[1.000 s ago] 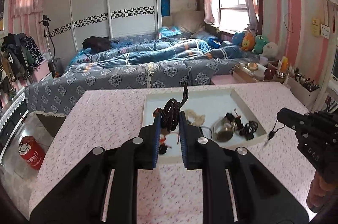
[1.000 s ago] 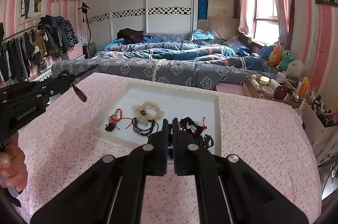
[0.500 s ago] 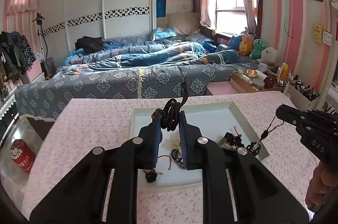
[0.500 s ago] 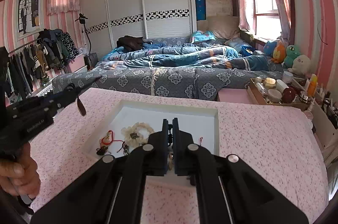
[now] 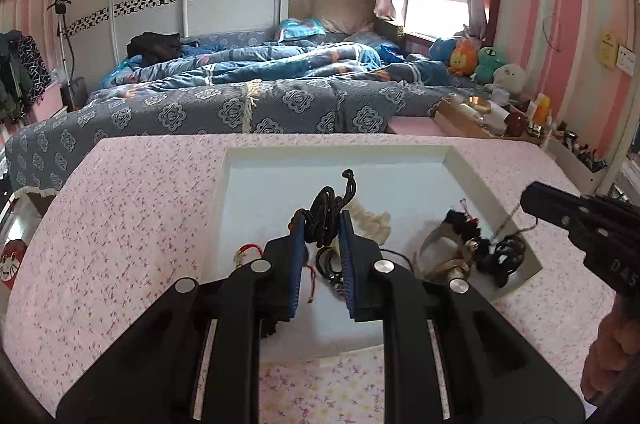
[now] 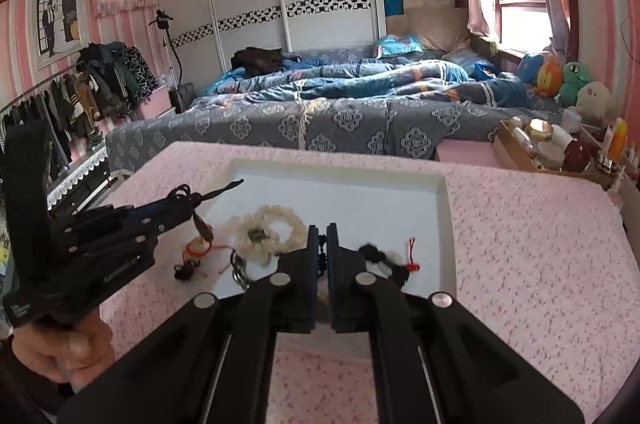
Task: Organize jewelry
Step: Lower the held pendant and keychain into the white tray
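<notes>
While the left tongs (image 5: pixel 323 224) clamp a bundle of black braided cord (image 5: pixel 327 210) between their blue pads, one loose end of it curls up above the fingertips, over the white tray (image 5: pixel 480 180). From the right wrist view these same left tongs (image 6: pixel 192 202) come in from the side, and there a brownish pendant (image 6: pixel 203 229) shows hanging under them, which the left wrist view hides behind its own fingers. The right tongs (image 6: pixel 323 232) are clenched tight; something thin and dark sits in the slit between the pads, though this view does not tell what. The left wrist view answers that in part: a fine chain (image 5: pixel 505 224) runs from the tip of the right tongs (image 5: pixel 530 194) down to a dark tangle of jewelry (image 5: pixel 496 252) at the tray's right corner.

Inside the tray lie a cream beaded bracelet (image 6: pixel 267 229), a small piece with red string (image 6: pixel 196 249) and a black item with a red tassel (image 6: pixel 400 266). The tray rests on a desk (image 6: pixel 520 244) covered in pink flowered cloth. A hand (image 6: pixel 60 348) grips the left handle. Beyond the desk stand a bed (image 6: pixel 320 112) with blue patterned bedding and, only in the right wrist view, a rack of clothes (image 6: pixel 88 84).
</notes>
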`<state>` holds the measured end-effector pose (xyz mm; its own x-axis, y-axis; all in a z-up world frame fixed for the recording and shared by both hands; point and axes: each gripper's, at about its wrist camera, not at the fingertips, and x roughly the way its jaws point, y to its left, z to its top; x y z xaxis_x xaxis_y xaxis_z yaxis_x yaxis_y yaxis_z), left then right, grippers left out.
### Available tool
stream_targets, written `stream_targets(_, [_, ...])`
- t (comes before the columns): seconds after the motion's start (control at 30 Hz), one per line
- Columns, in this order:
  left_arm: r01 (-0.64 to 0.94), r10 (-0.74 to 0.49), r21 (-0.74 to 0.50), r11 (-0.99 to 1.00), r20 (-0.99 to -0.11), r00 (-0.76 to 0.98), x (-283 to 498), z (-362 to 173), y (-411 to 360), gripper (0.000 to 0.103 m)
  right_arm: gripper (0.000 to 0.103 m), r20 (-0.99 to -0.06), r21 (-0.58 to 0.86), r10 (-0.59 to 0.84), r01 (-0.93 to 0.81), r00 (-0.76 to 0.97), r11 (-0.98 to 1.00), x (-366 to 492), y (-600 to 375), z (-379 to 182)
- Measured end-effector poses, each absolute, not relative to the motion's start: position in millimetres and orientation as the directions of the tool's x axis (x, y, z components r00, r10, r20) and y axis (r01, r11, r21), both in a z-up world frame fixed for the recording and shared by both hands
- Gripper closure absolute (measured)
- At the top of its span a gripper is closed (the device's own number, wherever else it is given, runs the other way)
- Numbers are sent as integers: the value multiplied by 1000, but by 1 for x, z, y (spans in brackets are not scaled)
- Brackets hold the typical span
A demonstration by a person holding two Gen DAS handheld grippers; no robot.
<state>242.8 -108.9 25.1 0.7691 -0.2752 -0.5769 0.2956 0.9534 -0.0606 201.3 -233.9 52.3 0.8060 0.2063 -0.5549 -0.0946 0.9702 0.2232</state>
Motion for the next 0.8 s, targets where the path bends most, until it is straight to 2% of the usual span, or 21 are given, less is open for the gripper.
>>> stream_targets(0.8, [330,-325,-123,936,-666,672,254,-24,-114,87,100,-623,218,197,-74,757,973,212,-235,10])
